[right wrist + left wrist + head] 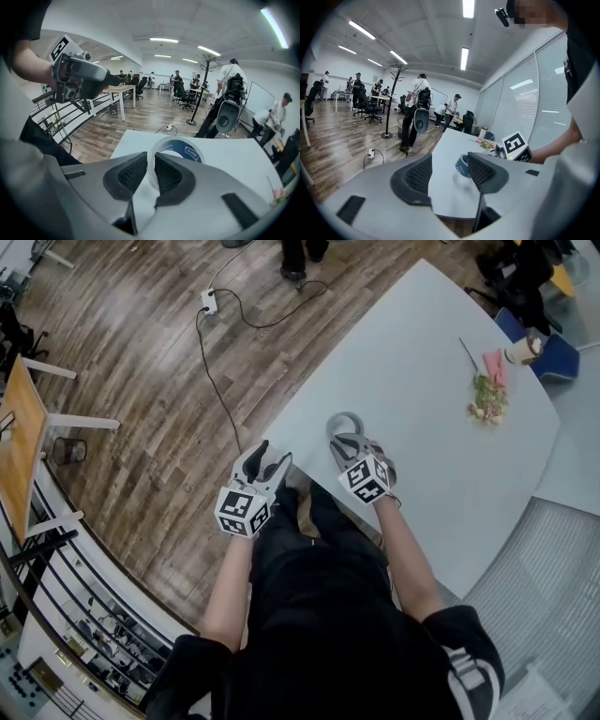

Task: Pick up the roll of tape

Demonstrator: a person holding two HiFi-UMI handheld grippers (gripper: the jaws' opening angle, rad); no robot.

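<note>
The roll of tape (pixel 177 149), a white ring with a blue printed inner face, stands on edge between the jaws of my right gripper (pixel 151 161), which is shut on its wall. In the head view the roll of tape (pixel 344 414) sticks out beyond the right gripper (pixel 346 439), over the near corner of the white table (pixel 422 371). In the left gripper view the roll of tape (pixel 462 165) seems to hang just above the tabletop. My left gripper (pixel 266 463) is open and empty. It is at the table's near edge, left of the roll.
Dried flowers (pixel 487 399), something pink and a cup (pixel 521 350) lie at the table's far right. A power strip (pixel 209 302) and its cable cross the wooden floor to the left. A wooden desk (pixel 19 437) and a railing stand further left. Several people and a coat stand (pixel 393 98) are in the room.
</note>
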